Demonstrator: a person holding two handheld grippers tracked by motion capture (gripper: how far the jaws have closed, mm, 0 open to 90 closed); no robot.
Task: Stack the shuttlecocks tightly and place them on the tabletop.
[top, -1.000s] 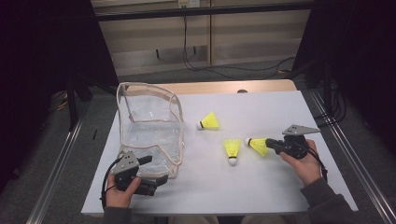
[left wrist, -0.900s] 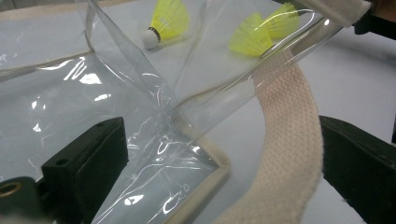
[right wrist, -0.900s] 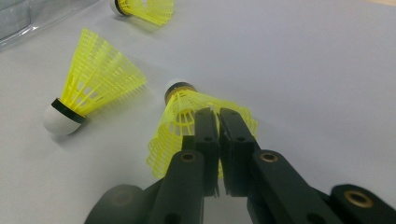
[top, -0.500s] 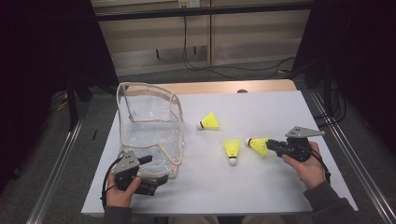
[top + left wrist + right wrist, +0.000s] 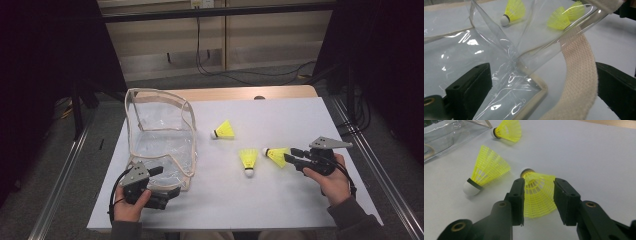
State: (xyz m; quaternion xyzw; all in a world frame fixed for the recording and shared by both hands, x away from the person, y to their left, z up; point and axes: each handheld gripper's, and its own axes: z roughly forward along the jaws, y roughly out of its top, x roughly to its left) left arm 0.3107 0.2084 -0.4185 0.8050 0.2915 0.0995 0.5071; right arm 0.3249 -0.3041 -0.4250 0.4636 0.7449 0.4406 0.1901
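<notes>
A clear plastic bag (image 5: 159,132) with cream webbing trim stands at the table's left. Three yellow shuttlecocks lie to its right: one farther back (image 5: 224,131), one in the middle (image 5: 248,160) and one (image 5: 275,156) in my right gripper (image 5: 291,157). In the right gripper view the jaws of that gripper (image 5: 539,195) press both sides of the mesh skirt (image 5: 538,197), cork pointing away, and the shuttlecock rests on the table. My left gripper (image 5: 162,192) is at the bag's near corner. There it (image 5: 542,72) stands open around the bag's corner (image 5: 524,75) and the webbing strap (image 5: 579,75).
The white table top (image 5: 300,120) has bare room behind and right of the shuttlecocks. Its wooden back edge (image 5: 235,93) borders a dark floor with cables. Metal rails (image 5: 65,170) run along both sides.
</notes>
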